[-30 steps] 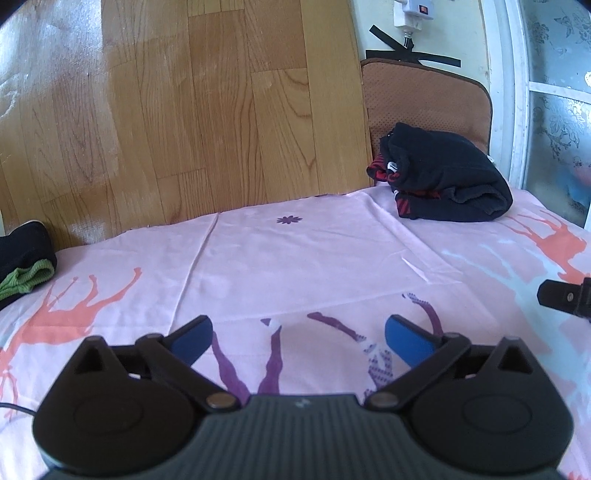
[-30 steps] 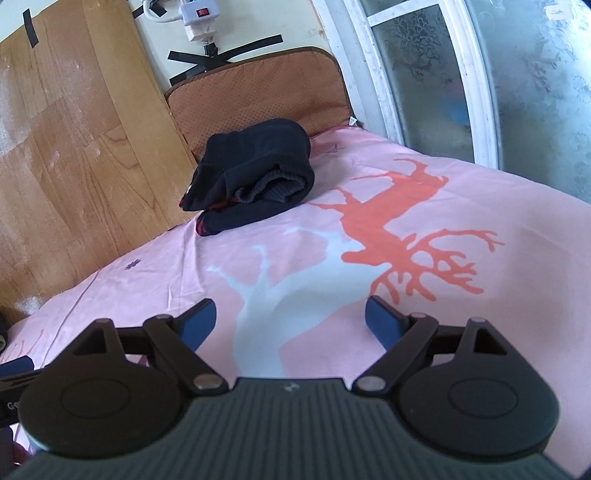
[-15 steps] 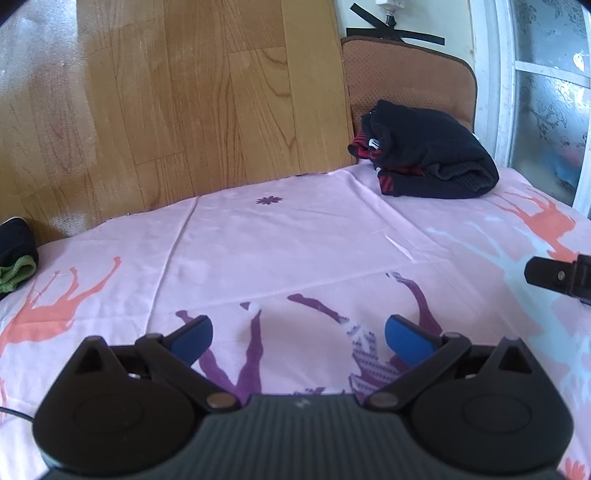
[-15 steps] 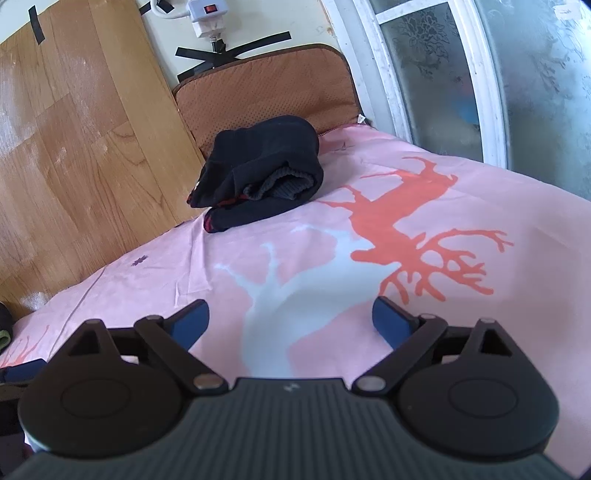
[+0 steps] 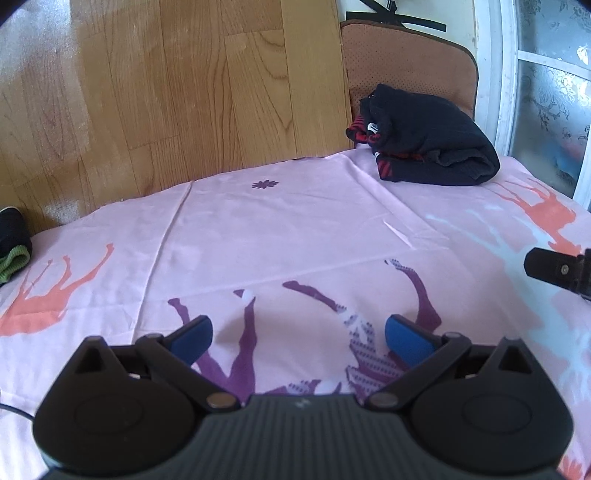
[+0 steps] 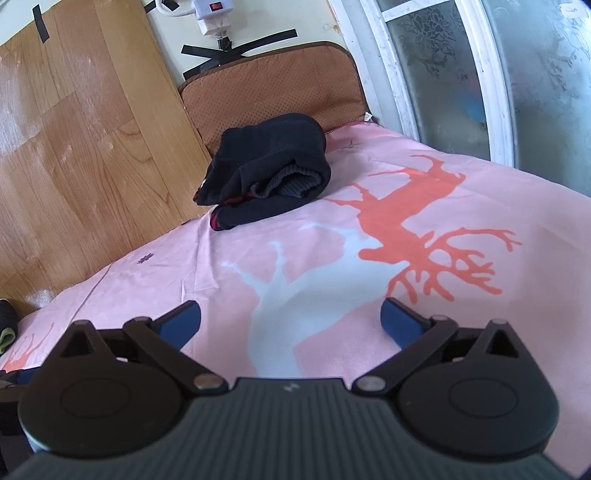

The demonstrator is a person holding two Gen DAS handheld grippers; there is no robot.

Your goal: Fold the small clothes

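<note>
A folded dark navy garment with red trim (image 5: 424, 149) lies at the far right of the pink sheet (image 5: 295, 221), against a brown cushion; it also shows in the right wrist view (image 6: 266, 173). A dark garment with a green cuff (image 5: 13, 243) lies at the sheet's left edge, also seen at the right wrist view's left edge (image 6: 7, 328). My left gripper (image 5: 299, 334) is open and empty, low over the purple deer print. My right gripper (image 6: 290, 321) is open and empty over the pale blue print. Part of the right gripper (image 5: 554, 273) shows at the left wrist view's right edge.
A wooden panel (image 5: 166, 92) stands behind the bed. A brown cushion (image 6: 277, 88) leans on the wall under a taped power strip (image 6: 212, 14). A frosted window with a white frame (image 6: 480, 74) runs along the right side.
Both grippers have drawn back and tilted slightly, so the folded dark garment sits a little farther and higher in both views. Both stay open and empty.
</note>
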